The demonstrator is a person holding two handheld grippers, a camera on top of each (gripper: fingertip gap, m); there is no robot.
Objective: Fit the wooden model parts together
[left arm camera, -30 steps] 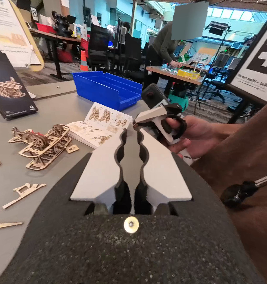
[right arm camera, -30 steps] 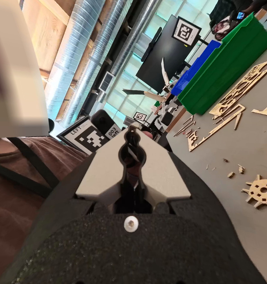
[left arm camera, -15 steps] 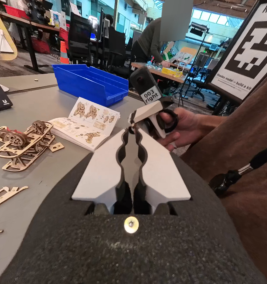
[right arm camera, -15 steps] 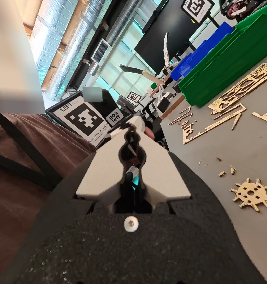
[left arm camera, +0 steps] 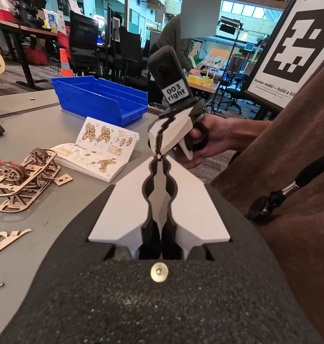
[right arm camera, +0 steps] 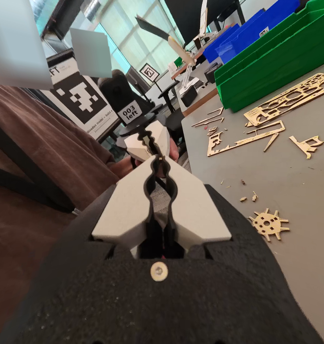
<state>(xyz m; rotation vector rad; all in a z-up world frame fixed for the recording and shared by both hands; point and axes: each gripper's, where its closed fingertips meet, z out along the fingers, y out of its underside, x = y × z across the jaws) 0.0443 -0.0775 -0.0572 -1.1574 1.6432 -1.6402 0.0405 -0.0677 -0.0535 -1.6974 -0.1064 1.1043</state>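
My right gripper (right arm camera: 160,158) is shut on a tiny wooden piece (right arm camera: 160,158) pinched at its tips. It also shows in the left wrist view (left arm camera: 158,153), held in a hand and pointing down at my left gripper (left arm camera: 158,159). The left jaws stand a narrow gap apart. The wooden piece (left arm camera: 159,156) sits right at their mouth, tip to tip. I cannot tell whether the left fingertips touch it. A half-built wooden model (left arm camera: 21,173) lies on the grey table (left arm camera: 45,134) to the left.
An open instruction booklet (left arm camera: 101,149) and a blue bin (left arm camera: 101,98) lie beyond the model. Loose wooden parts (left arm camera: 6,240) lie at the near left. On the right side are a toothed wooden disc (right arm camera: 268,225), cut-out sheets (right arm camera: 291,100) and a green bin (right arm camera: 269,65). The holder's brown sleeve (left arm camera: 287,167) is close by. My left and right fingertips are right by each other. Left tips and right tips are each some 30 cm from the half-built wooden model (left arm camera: 21,173).
The two grippers have come together tip to tip. The right gripper tilted its tips down toward the left one. The left jaws narrowed from a wider gap.
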